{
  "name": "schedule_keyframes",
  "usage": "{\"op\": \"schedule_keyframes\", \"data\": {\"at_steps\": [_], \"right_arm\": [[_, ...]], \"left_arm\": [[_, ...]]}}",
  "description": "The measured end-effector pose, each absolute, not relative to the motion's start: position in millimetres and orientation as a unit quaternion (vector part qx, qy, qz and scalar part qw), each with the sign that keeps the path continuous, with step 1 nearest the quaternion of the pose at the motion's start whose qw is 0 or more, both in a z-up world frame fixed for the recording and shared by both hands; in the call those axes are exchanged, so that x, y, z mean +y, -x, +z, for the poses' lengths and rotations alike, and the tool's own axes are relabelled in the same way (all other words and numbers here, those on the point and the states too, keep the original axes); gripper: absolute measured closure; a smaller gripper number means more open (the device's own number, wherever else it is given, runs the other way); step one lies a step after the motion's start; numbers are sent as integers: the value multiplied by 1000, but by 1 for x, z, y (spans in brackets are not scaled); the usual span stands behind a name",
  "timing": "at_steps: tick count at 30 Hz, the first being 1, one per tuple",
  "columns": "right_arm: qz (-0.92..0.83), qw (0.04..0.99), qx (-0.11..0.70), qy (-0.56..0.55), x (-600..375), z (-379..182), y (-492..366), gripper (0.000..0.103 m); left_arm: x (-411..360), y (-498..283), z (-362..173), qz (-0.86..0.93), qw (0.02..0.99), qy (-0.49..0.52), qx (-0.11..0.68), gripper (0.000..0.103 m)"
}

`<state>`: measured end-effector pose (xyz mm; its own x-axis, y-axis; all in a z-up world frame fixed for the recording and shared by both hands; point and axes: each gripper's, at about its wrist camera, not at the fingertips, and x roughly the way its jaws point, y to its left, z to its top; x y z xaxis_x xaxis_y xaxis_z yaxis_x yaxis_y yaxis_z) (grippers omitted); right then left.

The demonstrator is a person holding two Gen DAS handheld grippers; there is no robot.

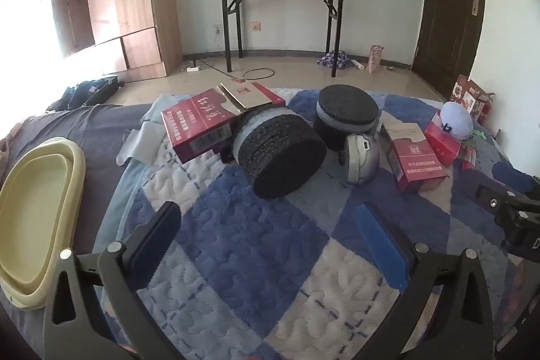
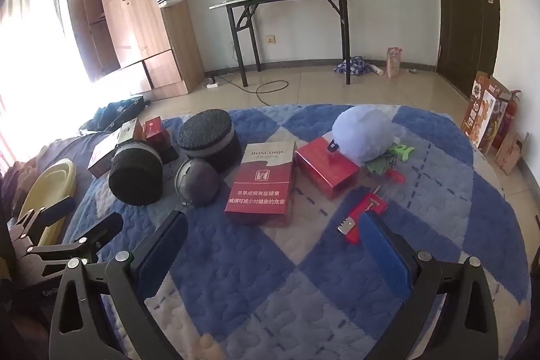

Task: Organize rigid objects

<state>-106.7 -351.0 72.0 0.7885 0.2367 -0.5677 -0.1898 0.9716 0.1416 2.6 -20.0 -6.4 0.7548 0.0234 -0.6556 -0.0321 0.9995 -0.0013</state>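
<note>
**Both grippers spread wide over the quilt, nothing held**

Left gripper, seen from the left wrist: jaws fully apart, empty, blue pads facing each other over bare blue-and-white checked quilt. Open, unobstructed room between the fingers and up to the nearest object. Just ahead, a round black foam puck tipped on its edge, coarse-textured with a pale grey band; leaning over its top, an opened maroon carton, flap raised. Behind, a second foam puck, lying flat. Beside it a rounded silver-grey shell-like item, hard to identify. Further right a red cigarette carton, then a smaller red box and a pale blue soft cap. At far left a cream plastic tub, cut by the frame edge. At the right edge, part of the other gripper, mostly cropped.

Right gripper, seen from the right wrist: likewise wide and empty. Clear quilt between the pads. Touching or just beyond the right fingertip, a flat red item with a toothed metal edge, partly hidden by the pad. Ahead, the red cigarette carton lying flat, the glossy red box near it, the cap partly on that box. Green and red bits beside the cap, too small to name. Left gripper visible at lower left, beside the tub.
</note>
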Motion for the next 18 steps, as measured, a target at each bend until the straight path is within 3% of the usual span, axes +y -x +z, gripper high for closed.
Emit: {"op": "schedule_keyframes", "data": {"at_steps": [18], "right_arm": [[109,944,309,-34,-350,68,105,0]], "left_arm": [[-19,-1,-6,16,937,-1,349,0]]}}
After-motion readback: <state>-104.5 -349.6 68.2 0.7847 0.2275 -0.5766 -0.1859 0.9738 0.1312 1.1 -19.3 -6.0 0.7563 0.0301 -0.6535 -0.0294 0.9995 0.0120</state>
